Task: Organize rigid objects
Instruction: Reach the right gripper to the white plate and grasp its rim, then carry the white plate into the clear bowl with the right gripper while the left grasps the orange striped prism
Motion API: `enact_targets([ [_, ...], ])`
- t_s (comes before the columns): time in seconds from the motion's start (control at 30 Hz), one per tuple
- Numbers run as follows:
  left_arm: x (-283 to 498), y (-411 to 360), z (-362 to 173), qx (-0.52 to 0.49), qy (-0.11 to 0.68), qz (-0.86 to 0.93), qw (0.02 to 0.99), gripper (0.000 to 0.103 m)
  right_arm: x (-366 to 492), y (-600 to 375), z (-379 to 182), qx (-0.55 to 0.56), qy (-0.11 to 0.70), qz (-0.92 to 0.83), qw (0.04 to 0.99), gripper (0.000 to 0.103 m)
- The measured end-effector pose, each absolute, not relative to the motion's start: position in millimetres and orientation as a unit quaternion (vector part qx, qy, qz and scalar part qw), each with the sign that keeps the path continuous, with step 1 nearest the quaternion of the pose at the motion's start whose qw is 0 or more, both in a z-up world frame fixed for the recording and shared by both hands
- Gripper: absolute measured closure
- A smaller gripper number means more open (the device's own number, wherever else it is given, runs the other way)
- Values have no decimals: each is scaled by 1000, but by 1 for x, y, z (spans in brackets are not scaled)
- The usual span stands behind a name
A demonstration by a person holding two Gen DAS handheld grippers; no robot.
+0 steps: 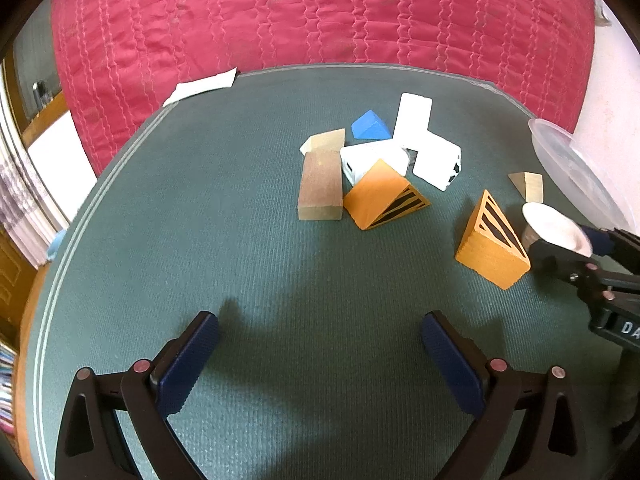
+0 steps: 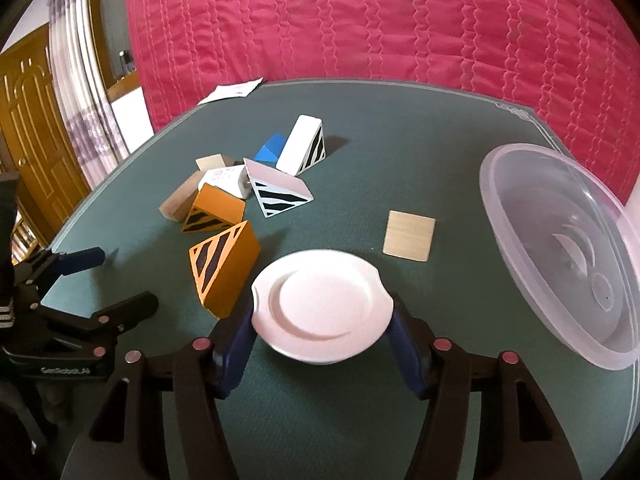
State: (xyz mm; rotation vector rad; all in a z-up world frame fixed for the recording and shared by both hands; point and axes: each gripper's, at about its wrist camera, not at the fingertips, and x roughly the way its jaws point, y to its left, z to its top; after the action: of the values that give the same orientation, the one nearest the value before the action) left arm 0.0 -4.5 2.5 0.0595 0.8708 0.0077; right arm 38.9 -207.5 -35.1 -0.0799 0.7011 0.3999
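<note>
Evidently the right gripper has its fingers closed across a small white plate, held level above the counter, probably for carrying to the clear tub. Left gripper hangs wide open and empty, blocks ahead.

Green ribbed mat with pale edge lines. Crimson quilted bedspread behind. Two orange wedges, black-striped ends. Two white wedges, black stripes too. Blue block. Plain tan wood: long block, flat square tile. White plate. Clear frosted lid. Black gripper frames, navy pads.
</note>
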Motion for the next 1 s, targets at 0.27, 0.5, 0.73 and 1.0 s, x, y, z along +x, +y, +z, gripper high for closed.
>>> enact_targets([
  [0.27,1,-30,18,46,397,-15,917,2,25,-229,-38,-32,341,187,921,49],
  [0.5,13,-61,30,54,386,-42,920,2,19,-253,-41,-9,338,179,924,49],
  [0.73,30,-77,26,43,404,-49,912,14,18,-261,-41,16,337,187,923,49],
  [1.0,44,-84,13,26,429,-44,902,48,19,-265,-41,30,336,190,922,49],
])
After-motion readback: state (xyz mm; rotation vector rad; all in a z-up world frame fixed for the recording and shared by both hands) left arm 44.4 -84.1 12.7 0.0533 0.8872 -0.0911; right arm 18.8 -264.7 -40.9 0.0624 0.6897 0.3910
